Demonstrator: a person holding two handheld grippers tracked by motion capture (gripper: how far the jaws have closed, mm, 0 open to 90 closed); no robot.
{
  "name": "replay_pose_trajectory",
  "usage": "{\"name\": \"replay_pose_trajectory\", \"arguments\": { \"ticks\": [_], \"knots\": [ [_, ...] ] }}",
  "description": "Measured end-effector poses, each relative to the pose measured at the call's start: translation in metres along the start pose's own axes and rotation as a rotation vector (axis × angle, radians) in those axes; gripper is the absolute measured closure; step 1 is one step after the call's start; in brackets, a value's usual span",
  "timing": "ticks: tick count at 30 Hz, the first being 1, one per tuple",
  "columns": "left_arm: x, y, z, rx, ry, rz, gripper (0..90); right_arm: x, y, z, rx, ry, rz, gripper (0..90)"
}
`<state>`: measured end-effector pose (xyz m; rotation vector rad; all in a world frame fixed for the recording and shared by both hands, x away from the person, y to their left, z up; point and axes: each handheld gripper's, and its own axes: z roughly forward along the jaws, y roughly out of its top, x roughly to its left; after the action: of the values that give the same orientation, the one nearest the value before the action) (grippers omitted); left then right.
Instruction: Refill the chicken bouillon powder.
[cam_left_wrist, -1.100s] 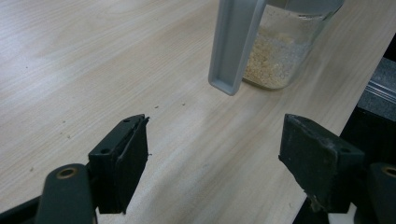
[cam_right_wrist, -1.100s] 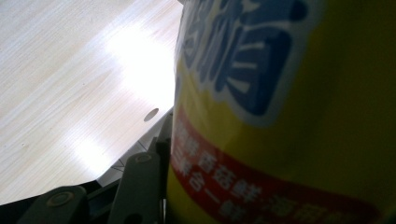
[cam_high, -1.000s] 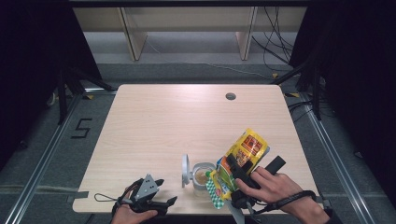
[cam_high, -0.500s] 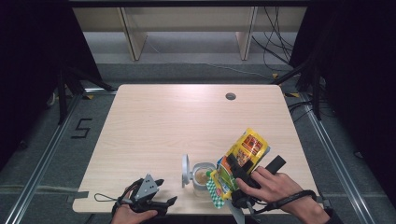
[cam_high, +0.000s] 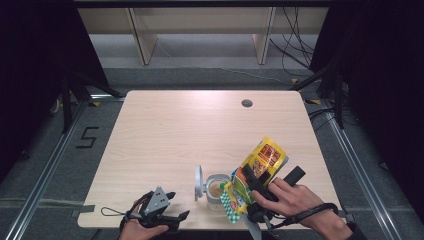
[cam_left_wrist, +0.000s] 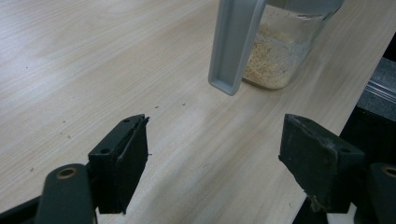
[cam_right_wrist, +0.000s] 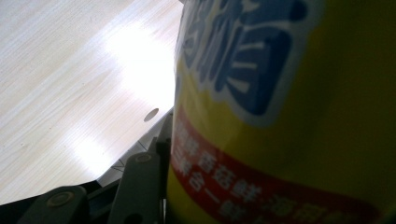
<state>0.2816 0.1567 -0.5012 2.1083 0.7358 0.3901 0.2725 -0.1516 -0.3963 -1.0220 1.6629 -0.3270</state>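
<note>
A clear jar (cam_high: 216, 190) with beige grains inside stands near the table's front edge, its grey lid (cam_high: 199, 182) flipped open to its left. My right gripper (cam_high: 254, 186) is shut on a yellow snack bag (cam_high: 256, 171), tilted with its lower end over the jar's mouth. Close up in the right gripper view, the bag (cam_right_wrist: 289, 112) presses against the jaw. My left gripper (cam_high: 170, 212) rests open at the front edge, left of the jar. In the left gripper view the jar (cam_left_wrist: 280, 51) and its hanging lid (cam_left_wrist: 236, 44) lie ahead of my open left gripper (cam_left_wrist: 212, 165), with nothing between its jaws.
The wooden table (cam_high: 190, 130) has a round cable hole (cam_high: 247, 103) at the back right. Shelf legs and cables stand on the floor beyond the table. The table's right edge drops off close beside the jar in the left gripper view.
</note>
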Motion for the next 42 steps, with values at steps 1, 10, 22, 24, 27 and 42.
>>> {"name": "replay_pose_trajectory", "arguments": {
  "ticks": [1, 10, 22, 24, 27, 42],
  "knots": [
    [-0.0016, -0.0003, 0.0006, -0.011, -0.006, -0.02, 23.1, 0.0004, 0.0001, 0.0001, -0.001, -0.004, 0.009, 60.3],
    [-0.0023, -0.0004, 0.0006, -0.012, -0.01, -0.03, 23.1, 0.0005, -0.0015, -0.0004, 0.007, -0.007, -0.008, 60.3],
    [-0.0027, -0.0005, 0.0011, -0.023, 0.003, -0.037, 23.1, -0.0006, -0.0009, 0.0002, 0.004, -0.003, 0.002, 60.4],
    [-0.0032, -0.0004, 0.0009, -0.024, -0.006, -0.04, 23.1, -0.0005, -0.0007, 0.0006, 0.0, -0.002, -0.002, 60.4],
    [-0.0033, -0.0005, 0.001, -0.024, -0.005, -0.042, 23.1, -0.0006, -0.0003, 0.0, 0.002, -0.011, 0.014, 60.3],
    [-0.0017, -0.0003, 0.0008, -0.01, -0.006, -0.025, 23.1, -0.0017, -0.0009, -0.0004, -0.003, -0.006, -0.009, 60.5]
  ]
}}
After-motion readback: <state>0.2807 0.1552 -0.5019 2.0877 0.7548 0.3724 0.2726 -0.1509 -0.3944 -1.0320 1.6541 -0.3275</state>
